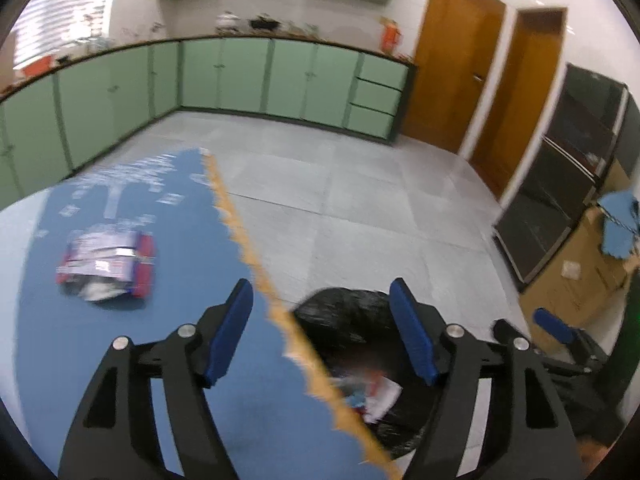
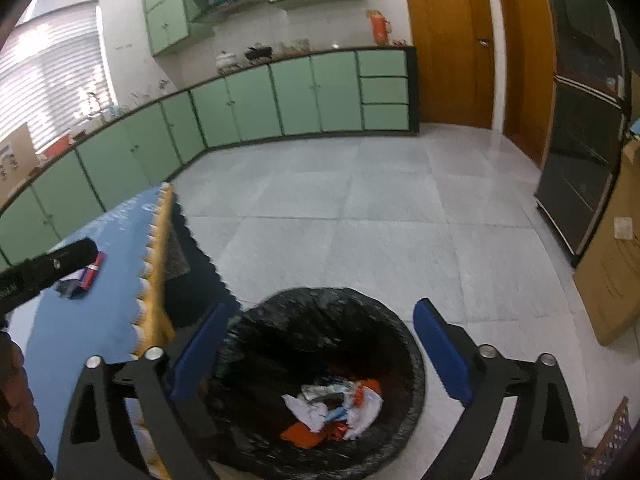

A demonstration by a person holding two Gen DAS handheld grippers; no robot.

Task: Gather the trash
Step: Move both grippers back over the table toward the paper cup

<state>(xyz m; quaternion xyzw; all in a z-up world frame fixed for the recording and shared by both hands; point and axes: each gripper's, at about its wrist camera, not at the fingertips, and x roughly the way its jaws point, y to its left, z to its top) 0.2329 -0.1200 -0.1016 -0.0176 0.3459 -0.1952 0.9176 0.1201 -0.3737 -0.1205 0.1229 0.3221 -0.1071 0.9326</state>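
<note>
Black plastic lines the trash bin [image 2: 320, 364] on the floor beside the blue tabletop [image 1: 168, 352], crumpled wrappers [image 2: 340, 412] lying inside. We hold both the right claw [image 2: 320, 360] and left claw [image 1: 324, 328] apart, empty. One crumpled wrapper [image 1: 108, 268] lies on the tabletop.

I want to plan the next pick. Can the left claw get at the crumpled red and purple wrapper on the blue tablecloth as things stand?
Probably yes. The left claw stands open and empty, and the crumpled red and purple wrapper lies alone on the blue tablecloth, ahead and to its left, with nothing between them.
</note>
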